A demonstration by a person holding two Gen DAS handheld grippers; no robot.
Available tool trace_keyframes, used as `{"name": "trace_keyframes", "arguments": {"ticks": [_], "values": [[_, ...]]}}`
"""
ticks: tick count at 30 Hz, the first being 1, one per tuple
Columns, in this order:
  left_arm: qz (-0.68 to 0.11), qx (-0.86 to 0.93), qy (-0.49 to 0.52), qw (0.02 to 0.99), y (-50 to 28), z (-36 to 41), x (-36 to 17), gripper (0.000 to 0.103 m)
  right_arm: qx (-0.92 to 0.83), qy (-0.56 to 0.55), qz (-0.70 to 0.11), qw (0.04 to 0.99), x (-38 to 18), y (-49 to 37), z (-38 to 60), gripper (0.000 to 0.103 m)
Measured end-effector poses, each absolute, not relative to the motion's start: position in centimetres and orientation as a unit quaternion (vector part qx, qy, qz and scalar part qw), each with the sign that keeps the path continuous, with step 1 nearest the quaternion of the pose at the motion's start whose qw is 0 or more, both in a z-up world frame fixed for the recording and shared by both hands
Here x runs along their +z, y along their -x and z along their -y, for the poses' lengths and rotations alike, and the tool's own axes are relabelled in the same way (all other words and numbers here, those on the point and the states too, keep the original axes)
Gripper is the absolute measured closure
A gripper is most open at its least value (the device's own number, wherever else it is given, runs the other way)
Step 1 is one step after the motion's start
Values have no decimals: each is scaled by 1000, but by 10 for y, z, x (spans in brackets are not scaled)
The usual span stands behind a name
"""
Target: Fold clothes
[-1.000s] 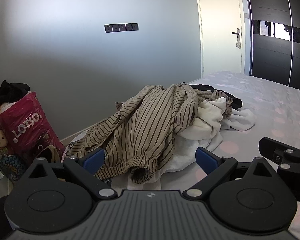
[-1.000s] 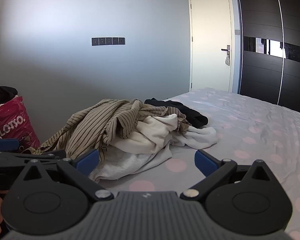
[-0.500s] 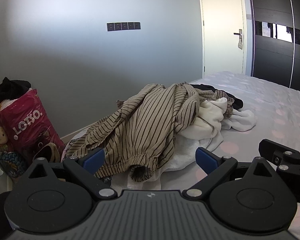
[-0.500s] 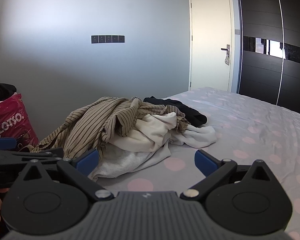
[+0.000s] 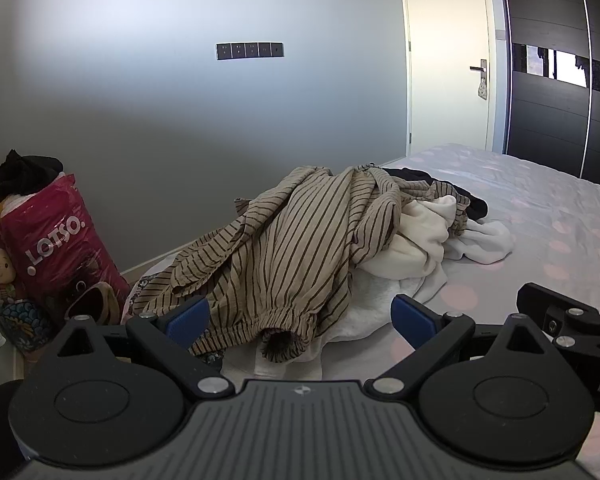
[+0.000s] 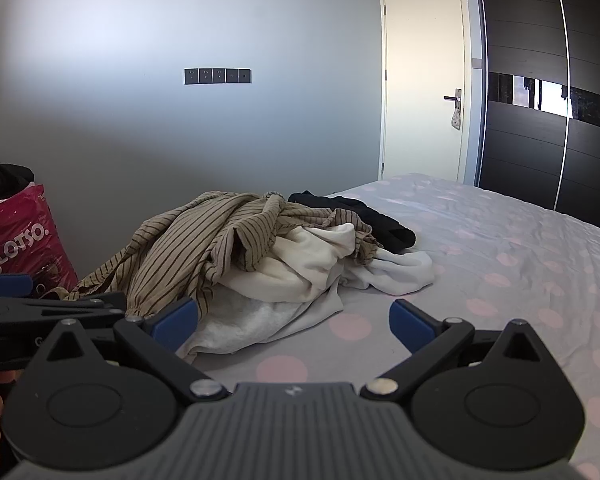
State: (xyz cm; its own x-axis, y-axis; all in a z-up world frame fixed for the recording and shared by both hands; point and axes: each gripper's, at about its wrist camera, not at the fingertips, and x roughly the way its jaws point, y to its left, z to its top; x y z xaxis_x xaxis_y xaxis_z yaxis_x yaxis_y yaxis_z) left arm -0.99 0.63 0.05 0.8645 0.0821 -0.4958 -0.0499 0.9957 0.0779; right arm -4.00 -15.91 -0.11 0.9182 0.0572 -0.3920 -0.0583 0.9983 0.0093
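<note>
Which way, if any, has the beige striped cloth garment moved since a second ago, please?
No. The beige striped garment keeps its place beneath the dark wall switch panel, right wrist view.

Two grippers were counted, the left gripper point(image 5: 300, 316) and the right gripper point(image 6: 294, 318), each with two blue-tipped fingers spread apart. One heap of clothes was seen on one bed point(image 6: 520, 248): one striped garment point(image 5: 292, 240), one black garment point(image 6: 364, 216), and white pieces point(image 6: 300, 264) whose number could not be told. One pink bag point(image 5: 60, 244), one door point(image 6: 424, 80) and a row of five wall switches point(image 6: 217, 76) were counted.
</note>
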Motion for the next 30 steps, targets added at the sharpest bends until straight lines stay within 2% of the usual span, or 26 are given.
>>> {"name": "trace_keyframes", "arguments": {"ticks": [12, 22, 26, 28, 30], "values": [[-267, 22, -26, 963, 0, -11, -3, 4, 33, 0, -211, 977, -7, 36, 157, 1], [-275, 6, -47, 960, -49, -30, 6, 6, 54, 19, -215, 975, -1, 1, 142, 2], [-270, 2, -59, 961, -72, -35, 13, 8, 68, 41, -212, 974, 5, -23, 132, 10], [-262, 1, -65, 963, -83, -35, 15, 10, 75, 51, -212, 973, 8, -36, 126, 22], [-262, -5, -74, 962, -96, -35, 16, 11, 77, 58, -216, 972, 9, -49, 123, 25]]}}
